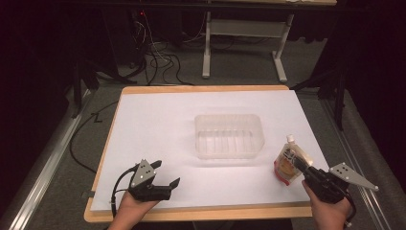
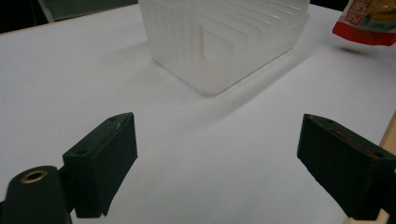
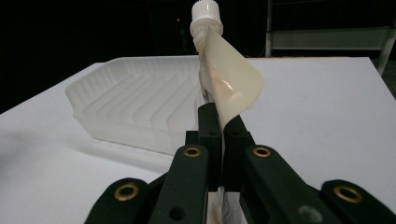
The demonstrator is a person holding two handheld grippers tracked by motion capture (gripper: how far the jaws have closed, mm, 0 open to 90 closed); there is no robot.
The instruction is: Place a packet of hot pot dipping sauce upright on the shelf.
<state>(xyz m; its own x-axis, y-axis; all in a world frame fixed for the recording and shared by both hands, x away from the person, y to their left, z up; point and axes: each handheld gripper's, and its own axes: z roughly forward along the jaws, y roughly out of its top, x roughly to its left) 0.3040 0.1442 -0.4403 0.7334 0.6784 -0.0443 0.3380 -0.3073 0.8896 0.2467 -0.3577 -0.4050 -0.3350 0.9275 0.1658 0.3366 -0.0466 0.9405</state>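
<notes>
Spouted pouch gripped to the right of the clear tray

We see the spouted pouch [image 1: 288, 164] pinched upright in our right claw [image 1: 299, 165], just right of the clear tray [image 1: 229, 135] on the white worktop [image 1: 158, 124]; our left claw [image 1: 165, 173] gapes wide, empty, front-left of the tray

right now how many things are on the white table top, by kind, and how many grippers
Clear plastic trays: 1
Spouted pouches: 1, pinched in the right gripper
Grippers: 2, the right one and the left gripper, whose jaws stand open over the bare table
Total: 4
</notes>
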